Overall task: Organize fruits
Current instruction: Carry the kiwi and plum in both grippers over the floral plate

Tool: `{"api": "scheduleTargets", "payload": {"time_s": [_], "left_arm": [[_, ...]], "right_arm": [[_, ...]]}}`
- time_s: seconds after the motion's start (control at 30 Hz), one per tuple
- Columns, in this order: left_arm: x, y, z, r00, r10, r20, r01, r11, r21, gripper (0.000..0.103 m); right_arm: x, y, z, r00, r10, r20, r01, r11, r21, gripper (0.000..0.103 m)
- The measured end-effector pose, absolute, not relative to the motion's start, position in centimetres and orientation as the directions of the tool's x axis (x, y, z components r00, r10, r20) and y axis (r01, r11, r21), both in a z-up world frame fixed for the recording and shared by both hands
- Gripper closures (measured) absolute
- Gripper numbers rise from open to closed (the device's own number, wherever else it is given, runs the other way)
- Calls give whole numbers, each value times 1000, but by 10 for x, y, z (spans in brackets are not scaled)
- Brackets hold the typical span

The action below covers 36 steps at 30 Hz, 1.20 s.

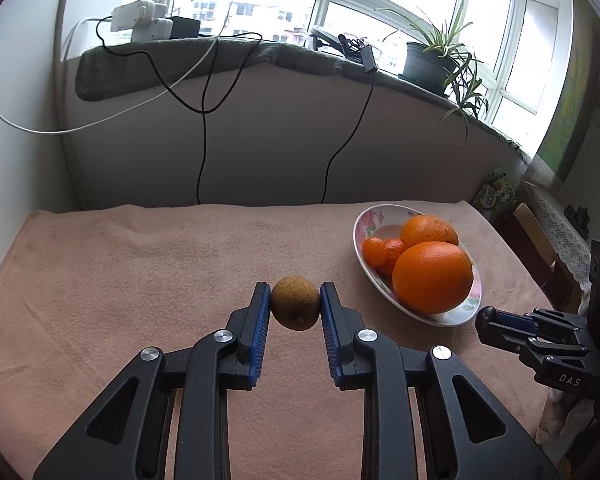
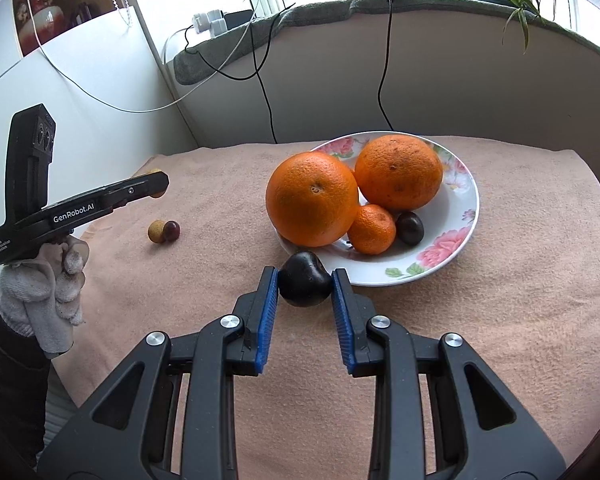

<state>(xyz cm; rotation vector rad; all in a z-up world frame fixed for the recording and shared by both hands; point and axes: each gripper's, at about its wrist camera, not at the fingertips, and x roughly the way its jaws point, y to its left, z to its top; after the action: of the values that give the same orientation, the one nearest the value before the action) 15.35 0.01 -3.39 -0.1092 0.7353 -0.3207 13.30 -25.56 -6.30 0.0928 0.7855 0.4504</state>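
My left gripper is shut on a small brown-yellow round fruit and holds it over the pink cloth, left of the flowered plate. My right gripper is shut on a dark purple fruit just in front of the plate's near rim. The plate holds two big oranges, small mandarins and one dark fruit. A small tan fruit and a dark red fruit lie together on the cloth at the left.
The pink cloth covers the table up to a wall under a window sill. Cables hang down the wall. A potted plant stands on the sill. The left gripper and gloved hand show in the right wrist view.
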Motion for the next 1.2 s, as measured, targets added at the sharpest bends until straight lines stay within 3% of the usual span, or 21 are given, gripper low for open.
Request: {"api": "scheduleTargets", "payload": {"time_s": [1.2], "left_arm": [[229, -97, -35, 612, -448, -652, 382, 889, -251, 79]], "right_arm": [[171, -296, -69, 663, 369, -652, -288, 929, 232, 74]]}}
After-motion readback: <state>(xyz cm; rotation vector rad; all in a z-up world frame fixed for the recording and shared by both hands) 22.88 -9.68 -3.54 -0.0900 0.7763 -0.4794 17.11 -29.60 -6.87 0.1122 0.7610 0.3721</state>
